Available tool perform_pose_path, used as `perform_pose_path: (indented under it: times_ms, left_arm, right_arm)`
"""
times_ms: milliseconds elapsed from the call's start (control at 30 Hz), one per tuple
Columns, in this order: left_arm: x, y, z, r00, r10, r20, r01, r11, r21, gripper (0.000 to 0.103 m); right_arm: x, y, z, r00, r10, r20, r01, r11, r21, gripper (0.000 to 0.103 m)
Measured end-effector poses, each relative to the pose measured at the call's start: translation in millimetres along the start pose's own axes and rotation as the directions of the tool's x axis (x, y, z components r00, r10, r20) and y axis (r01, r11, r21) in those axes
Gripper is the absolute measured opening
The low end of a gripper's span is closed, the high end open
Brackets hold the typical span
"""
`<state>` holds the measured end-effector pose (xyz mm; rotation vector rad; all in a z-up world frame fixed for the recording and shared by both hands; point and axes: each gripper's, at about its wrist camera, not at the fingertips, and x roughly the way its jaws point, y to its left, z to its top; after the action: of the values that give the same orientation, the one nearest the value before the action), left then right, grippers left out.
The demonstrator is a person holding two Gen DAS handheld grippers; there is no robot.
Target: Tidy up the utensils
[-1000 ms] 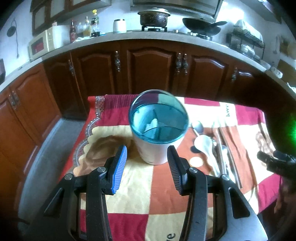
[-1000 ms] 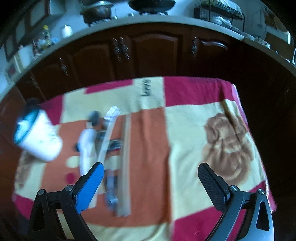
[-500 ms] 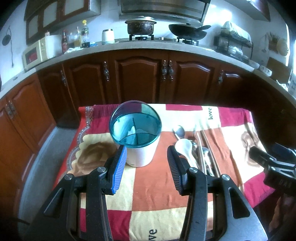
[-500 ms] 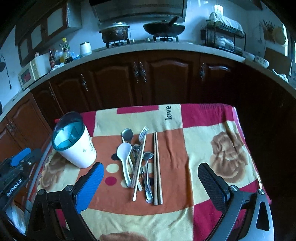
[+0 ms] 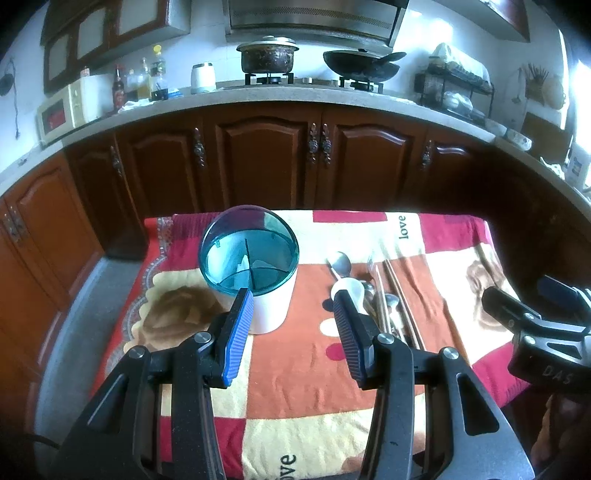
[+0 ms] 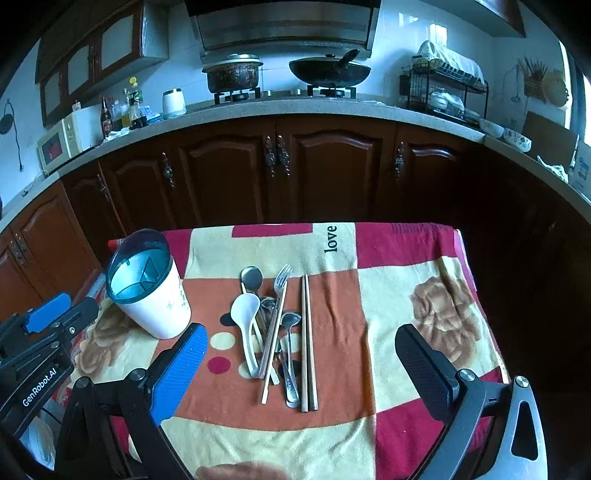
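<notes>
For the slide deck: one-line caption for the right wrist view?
Open right gripper above loose cutlery and wooden chopsticks on a patchwork blanket; white, teal-rimmed utensil holder at left.

Background, kitchen. Tabletop covered by a patchwork blanket (image 6: 406, 295) in red, cream and orange squares, with brown rose motifs and the word "love" printed near the far edge.
Behind it: a run of dark wooden cabinets (image 6: 229, 177) with arched door panels and ornate metal handles, under a curved grey countertop (image 6: 332, 107).
On the countertop, left to right: cream microwave (image 6: 62, 142), cluster of bottles (image 6: 125, 110), white canister (image 6: 173, 102), lidded dark pot (image 6: 232, 75) on one gas burner, black wok (image 6: 328, 72) on the next, wire dish rack (image 6: 443, 88) holding crockery.
Range hood (image 6: 284, 26) above the burners. Glass-fronted wall cabinets (image 6: 96, 51) upper left.
</notes>
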<state>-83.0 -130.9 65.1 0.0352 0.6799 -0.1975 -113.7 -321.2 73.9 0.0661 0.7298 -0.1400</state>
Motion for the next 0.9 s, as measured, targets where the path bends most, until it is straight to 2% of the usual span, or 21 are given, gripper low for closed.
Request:
perform_pose_path:
  times_ms: [900]
  left_arm:
    - [1.0, -2.2, -1.4, 1.0, -0.011, -0.006, 0.011, 1.0, 0.001, 0.045]
  right_arm:
    - [0.8, 4.8, 1.8, 1.0, -0.012, 0.007, 0.012, 1.0, -0.026, 0.101]
